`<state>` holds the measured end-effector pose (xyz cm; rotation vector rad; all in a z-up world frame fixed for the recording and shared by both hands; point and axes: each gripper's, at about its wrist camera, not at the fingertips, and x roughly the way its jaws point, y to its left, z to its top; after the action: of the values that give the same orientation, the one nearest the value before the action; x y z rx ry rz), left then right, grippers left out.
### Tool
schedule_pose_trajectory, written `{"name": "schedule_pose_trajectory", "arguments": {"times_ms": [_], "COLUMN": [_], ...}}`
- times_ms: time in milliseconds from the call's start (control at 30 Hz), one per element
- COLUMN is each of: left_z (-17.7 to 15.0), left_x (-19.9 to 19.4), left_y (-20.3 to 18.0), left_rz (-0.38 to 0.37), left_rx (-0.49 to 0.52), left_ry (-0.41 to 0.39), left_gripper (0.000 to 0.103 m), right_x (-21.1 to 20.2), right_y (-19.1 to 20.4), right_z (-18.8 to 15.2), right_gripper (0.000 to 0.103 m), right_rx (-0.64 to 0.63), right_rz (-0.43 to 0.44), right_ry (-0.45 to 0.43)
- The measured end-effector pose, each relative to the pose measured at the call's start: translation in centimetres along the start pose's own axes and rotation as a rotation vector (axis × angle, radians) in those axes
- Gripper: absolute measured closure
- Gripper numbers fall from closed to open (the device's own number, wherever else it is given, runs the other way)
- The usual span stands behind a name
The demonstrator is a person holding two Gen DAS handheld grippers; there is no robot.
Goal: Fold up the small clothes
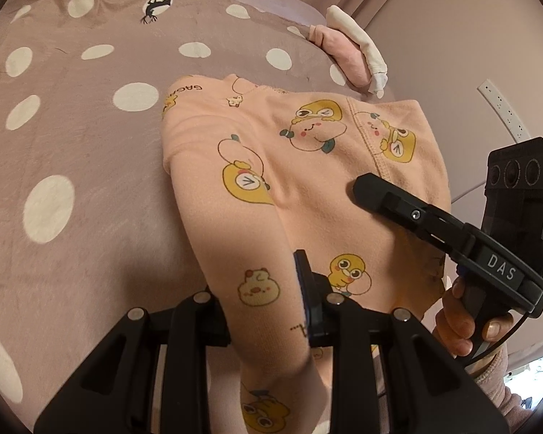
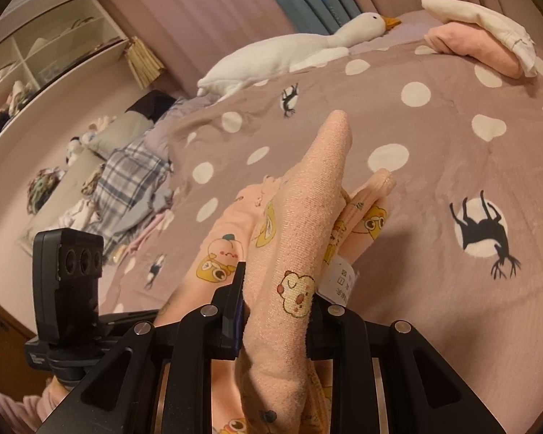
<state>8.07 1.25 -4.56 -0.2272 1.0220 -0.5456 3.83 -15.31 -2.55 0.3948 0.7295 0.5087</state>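
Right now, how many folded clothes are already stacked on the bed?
2. A folded pink garment lies at the bed's far edge, and a folded white garment rests on top of it. Others may lie out of view.

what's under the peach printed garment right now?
The peach garment lies partly on the polka-dot bedspread, its near edge pinched by the left hand-held gripper and the right hand-held gripper. Anything else beneath it is covered by the fabric.
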Motion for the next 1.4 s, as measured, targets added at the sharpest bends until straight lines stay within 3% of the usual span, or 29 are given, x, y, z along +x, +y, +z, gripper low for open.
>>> {"name": "schedule_pose_trajectory", "arguments": {"times_ms": [533,1400], "left_z": [-2.6,-3.2], "left_x": [-4.0,-8.7], "left_y": [0.4,0.5], "left_rz": [0.024,0.054], "left_rx": [-0.017,-0.015], "left_ry": [-0.048,-0.146], "left_gripper": [0.076,0.076], "right_x": [-1.1,-1.9], "right_y": [3.5,7.1], "right_z": [-1.4,-0.3], "right_gripper": [0.077,0.077], "right_rx": [-0.041,-0.144], "right_rz": [0.036,0.086], "right_ry": [-0.009,-0.047]}}
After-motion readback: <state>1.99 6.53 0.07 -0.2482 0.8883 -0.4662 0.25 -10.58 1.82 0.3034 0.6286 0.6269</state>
